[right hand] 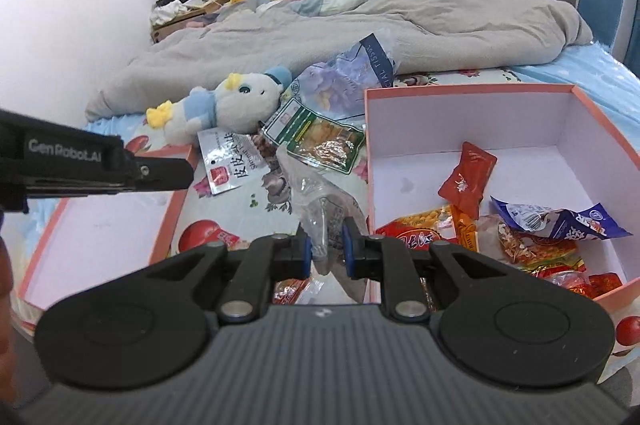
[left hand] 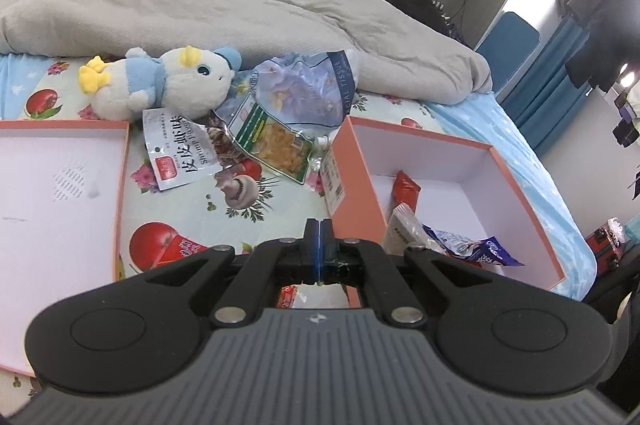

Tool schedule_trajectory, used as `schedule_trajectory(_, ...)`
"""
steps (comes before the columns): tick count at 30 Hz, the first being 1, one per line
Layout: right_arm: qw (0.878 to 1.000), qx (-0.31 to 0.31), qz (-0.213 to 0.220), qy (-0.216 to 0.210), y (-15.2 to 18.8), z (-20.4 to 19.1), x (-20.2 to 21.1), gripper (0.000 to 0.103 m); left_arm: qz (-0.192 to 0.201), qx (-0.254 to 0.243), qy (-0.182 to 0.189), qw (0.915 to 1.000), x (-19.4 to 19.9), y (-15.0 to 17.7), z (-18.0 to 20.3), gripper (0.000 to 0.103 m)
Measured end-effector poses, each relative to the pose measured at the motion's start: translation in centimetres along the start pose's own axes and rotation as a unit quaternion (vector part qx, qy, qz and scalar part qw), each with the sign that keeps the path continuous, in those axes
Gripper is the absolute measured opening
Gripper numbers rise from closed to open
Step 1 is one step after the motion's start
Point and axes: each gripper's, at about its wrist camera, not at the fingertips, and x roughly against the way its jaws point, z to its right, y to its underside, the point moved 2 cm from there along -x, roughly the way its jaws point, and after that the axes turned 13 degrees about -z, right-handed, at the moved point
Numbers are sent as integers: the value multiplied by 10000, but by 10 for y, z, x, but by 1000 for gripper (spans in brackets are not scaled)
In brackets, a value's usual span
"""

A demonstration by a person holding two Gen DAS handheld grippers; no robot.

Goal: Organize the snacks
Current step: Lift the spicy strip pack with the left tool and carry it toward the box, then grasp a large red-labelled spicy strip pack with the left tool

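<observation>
In the right wrist view my right gripper (right hand: 326, 245) is shut on a clear plastic snack packet (right hand: 320, 201), held just above the bedsheet beside the orange box (right hand: 472, 92). That box holds several snacks, among them a red packet (right hand: 468, 181) and a blue wrapper (right hand: 560, 221). My left gripper (left hand: 319, 235) is shut with nothing between its fingers; it also reaches in from the left (right hand: 186, 172). On the sheet lie a white shrimp-snack packet (left hand: 176, 153) (right hand: 228, 161) and a green-edged packet (left hand: 272, 141) (right hand: 320, 141).
The box's lid (left hand: 60, 185) (right hand: 100, 229) lies upturned at the left. A blue and white plush toy (left hand: 168, 81) (right hand: 232, 105), a tissue pack (left hand: 304, 85) (right hand: 352, 73) and a heaped grey duvet (left hand: 200, 9) lie behind the snacks.
</observation>
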Motion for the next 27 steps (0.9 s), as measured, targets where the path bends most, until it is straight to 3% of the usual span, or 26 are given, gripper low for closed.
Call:
schedule_trajectory(8,9999,-18,-42,-140,0,3,-3,19,-197,212,164,9994,-15,3,-11,0)
schedule_trajectory(17,9970,-280,-397,-596,9,11,-20,19,-433,446,29,9981,-36,19,-39,0)
schedule_trajectory(23,9959,-368,-518,-649,9,13,-27,19,-894,656,-30,9938,-69,27,-64,4)
schedule_trajectory(25,9956,-412,-500,-681,6,16,-27,19,-1043,695,-15,9921,-83,29,-68,26)
schedule_trajectory(26,9955,-421,-486,-697,4,17,-26,19,-1136,663,-65,9913,-90,30,-70,54)
schedule_trajectory(27,9955,-424,-472,-708,2,17,-26,19,-1218,555,-223,9907,-98,29,-69,68)
